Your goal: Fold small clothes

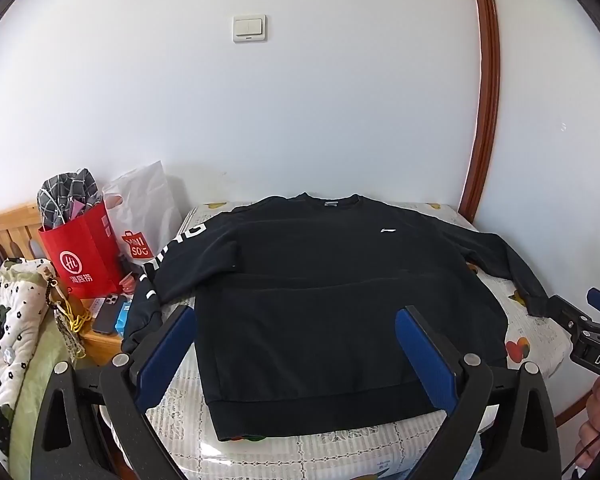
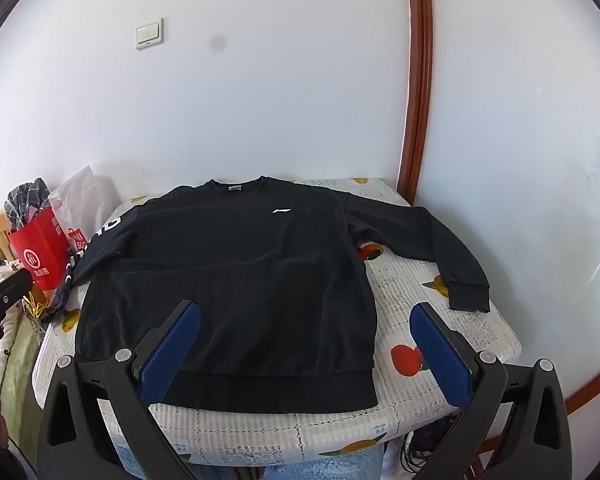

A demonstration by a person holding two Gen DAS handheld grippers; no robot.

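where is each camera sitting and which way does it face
Left wrist: on the left gripper, angled down over the near edge of the table at the black sweatshirt; its own open blue fingers show, plus the right gripper and a hand.
Right wrist: on the right gripper, facing likewise from further right; own open fingers, the left gripper at the left edge.
Shared: sweatshirt, table, red bag, light switch.
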